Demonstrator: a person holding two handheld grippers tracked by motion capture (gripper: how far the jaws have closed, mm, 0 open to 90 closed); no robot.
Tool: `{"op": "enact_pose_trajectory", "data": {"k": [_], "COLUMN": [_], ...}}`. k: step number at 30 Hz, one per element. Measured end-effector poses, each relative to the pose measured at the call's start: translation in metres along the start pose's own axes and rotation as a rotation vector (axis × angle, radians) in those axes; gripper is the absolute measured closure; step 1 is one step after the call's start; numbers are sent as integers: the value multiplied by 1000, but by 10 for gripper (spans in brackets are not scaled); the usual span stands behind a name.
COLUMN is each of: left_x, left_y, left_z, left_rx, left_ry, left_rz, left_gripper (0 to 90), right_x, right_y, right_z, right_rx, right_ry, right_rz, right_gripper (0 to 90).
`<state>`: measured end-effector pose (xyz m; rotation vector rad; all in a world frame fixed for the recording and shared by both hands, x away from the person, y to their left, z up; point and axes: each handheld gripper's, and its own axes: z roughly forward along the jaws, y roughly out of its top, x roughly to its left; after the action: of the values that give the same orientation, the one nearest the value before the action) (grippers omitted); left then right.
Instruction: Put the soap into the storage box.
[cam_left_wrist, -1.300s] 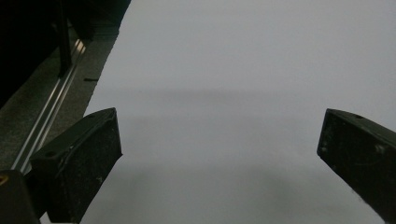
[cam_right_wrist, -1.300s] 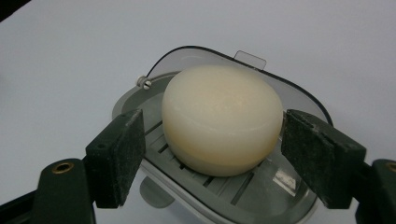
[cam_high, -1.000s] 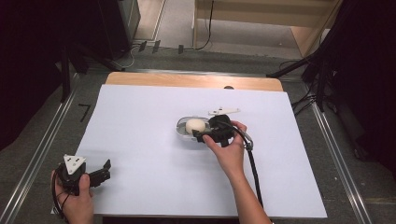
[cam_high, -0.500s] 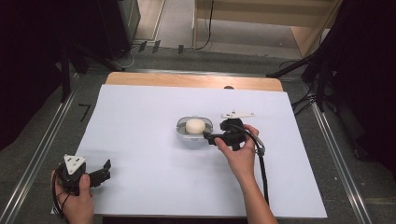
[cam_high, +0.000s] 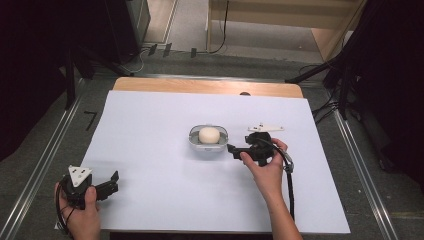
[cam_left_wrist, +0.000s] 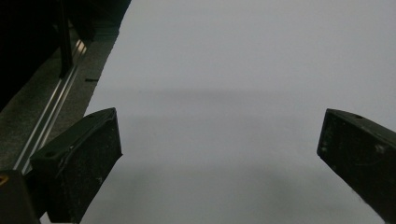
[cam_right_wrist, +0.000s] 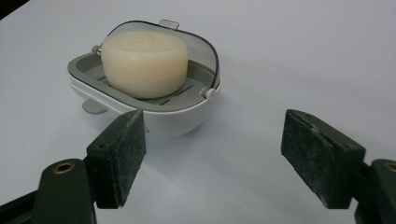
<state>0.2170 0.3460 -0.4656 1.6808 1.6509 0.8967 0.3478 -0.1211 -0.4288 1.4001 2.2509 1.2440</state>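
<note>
Our right tongs (cam_high: 234, 150) have moved back, open, from the soap (cam_high: 209, 134) in its dish (cam_high: 193, 141); left tongs (cam_high: 113, 181) stay open, idle at lower left.

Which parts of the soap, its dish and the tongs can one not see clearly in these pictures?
- The back of the soap, right gripper view: hidden by its own body.
- The bottom of the dish, same view: its bowl hides it.
- The lid, high view: too small to judge.
- The right tongs, high view: partly covered by the hand.
- The left tongs, left gripper view: cut off by the bottom edge.
</note>
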Motion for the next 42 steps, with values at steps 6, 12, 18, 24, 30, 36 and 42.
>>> {"op": "enact_pose_trajectory", "data": {"k": [6,12,18,24,30,36,42], "left_x": [0,0,0,0,-1,-1,-1], "left_y": [0,0,0,0,0,0,0], "left_z": [0,0,0,0,1,1,1], "left_rx": [0,-1,-2,-2,-2,-2,-1], "left_ry": [0,0,-1,2,1,0,2], "left_rz": [0,-1,-1,1,1,1,2], "left_gripper": [1,1,2,1,1,1,1], "right_x": [-7,-13,-18,-25,-29,-35,-43], "right_y": [-7,-14,-21,-29,-36,-44,-51], "right_z": [-5,-9,-13,-17,-22,-28,-35], "right_rx": [-5,-3,-4,-12,-13,-18,-23], "right_ry": [-9,-21,-25,-33,-43,-46,-60], "right_rz": [8,21,20,34,37,49,63], "right_gripper": [229,224,213,209,193,186,182]}}
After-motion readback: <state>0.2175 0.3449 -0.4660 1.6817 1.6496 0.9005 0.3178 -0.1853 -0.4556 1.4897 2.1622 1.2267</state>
